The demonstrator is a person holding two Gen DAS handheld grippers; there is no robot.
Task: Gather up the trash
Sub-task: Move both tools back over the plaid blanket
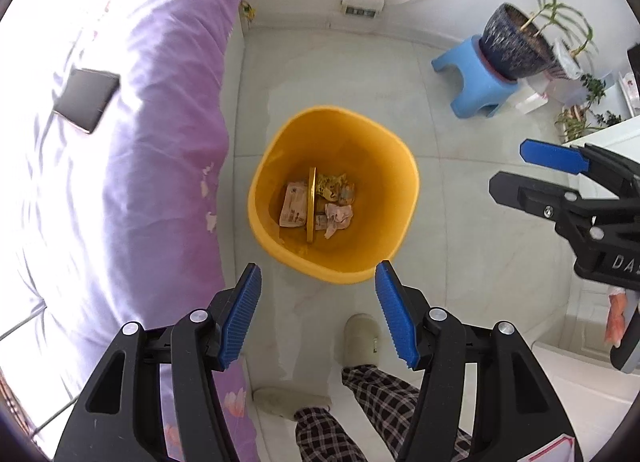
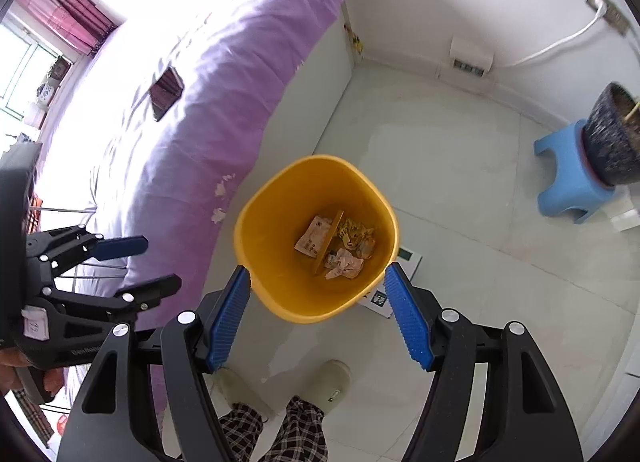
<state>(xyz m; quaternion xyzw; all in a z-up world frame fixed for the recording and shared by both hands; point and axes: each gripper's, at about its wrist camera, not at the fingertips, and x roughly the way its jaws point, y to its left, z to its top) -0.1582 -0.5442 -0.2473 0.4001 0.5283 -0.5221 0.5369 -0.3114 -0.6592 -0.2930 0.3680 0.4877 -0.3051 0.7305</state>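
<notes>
A yellow trash bin stands on the pale tiled floor beside the bed. Crumpled wrappers and paper lie on its bottom, along with a yellow disc on edge. My left gripper hangs above the bin's near rim, open, nothing between its blue pads. My right gripper is also above the bin, open and empty; it shows from the side at the right edge of the left wrist view. The left gripper appears at the left of the right wrist view.
A bed with a purple cover fills the left, with a dark flat object on it. A blue stool carries a dark plant pot. A person's checked trouser legs and pale slippers stand below. A floor scale lies behind the bin.
</notes>
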